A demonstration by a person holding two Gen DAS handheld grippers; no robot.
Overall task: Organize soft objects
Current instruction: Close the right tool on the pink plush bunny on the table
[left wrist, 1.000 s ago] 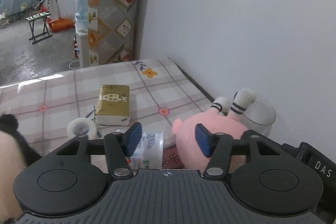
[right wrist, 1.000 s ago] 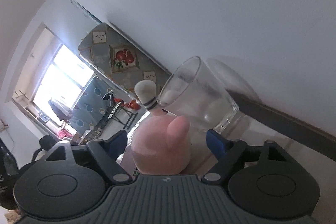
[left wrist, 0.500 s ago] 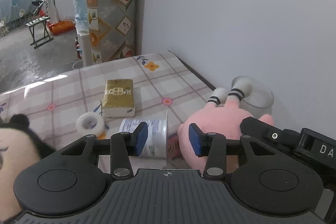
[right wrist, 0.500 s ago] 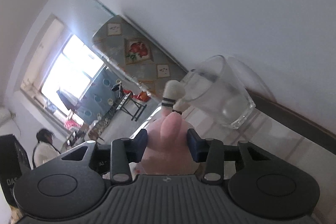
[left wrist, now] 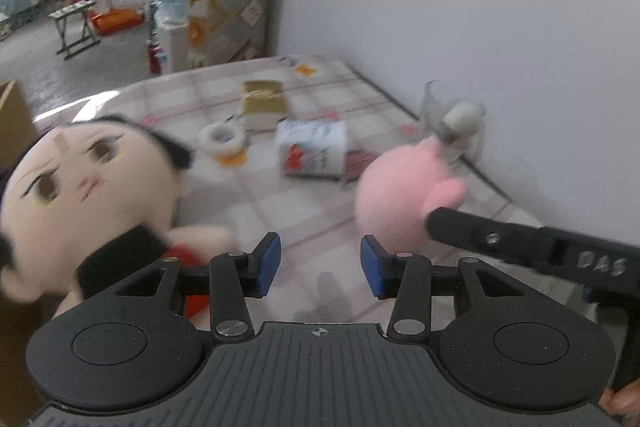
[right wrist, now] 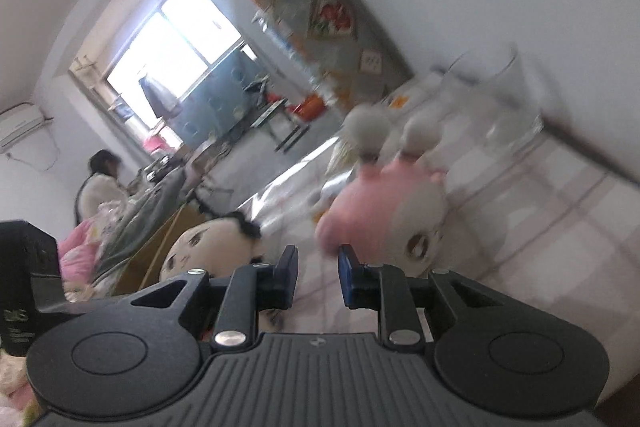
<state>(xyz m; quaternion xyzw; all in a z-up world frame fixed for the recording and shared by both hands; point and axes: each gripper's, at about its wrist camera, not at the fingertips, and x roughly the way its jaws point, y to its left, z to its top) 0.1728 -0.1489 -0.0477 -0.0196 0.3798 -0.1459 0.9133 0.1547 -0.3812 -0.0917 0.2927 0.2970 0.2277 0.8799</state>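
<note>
A pink plush lies upside down on the checked cloth, its white-socked legs against a drinking glass. In the right wrist view the pink plush sits just beyond my right gripper. That gripper's jaws are closing to a narrow gap with nothing visibly between them, and the plush's edge is near the right pad. A black-haired doll lies at the left. My left gripper hovers between the two toys, partly open and empty. One finger of my right gripper reaches to the plush from the right.
A gold tissue pack, a tape roll and a printed can on its side lie further back. A white wall borders the right side. A cardboard box stands at the left. A person stands far off.
My left gripper drew back, bringing the doll fully into view. The right jaws narrowed and the plush's limb is out from between them, with the plush farther ahead.
</note>
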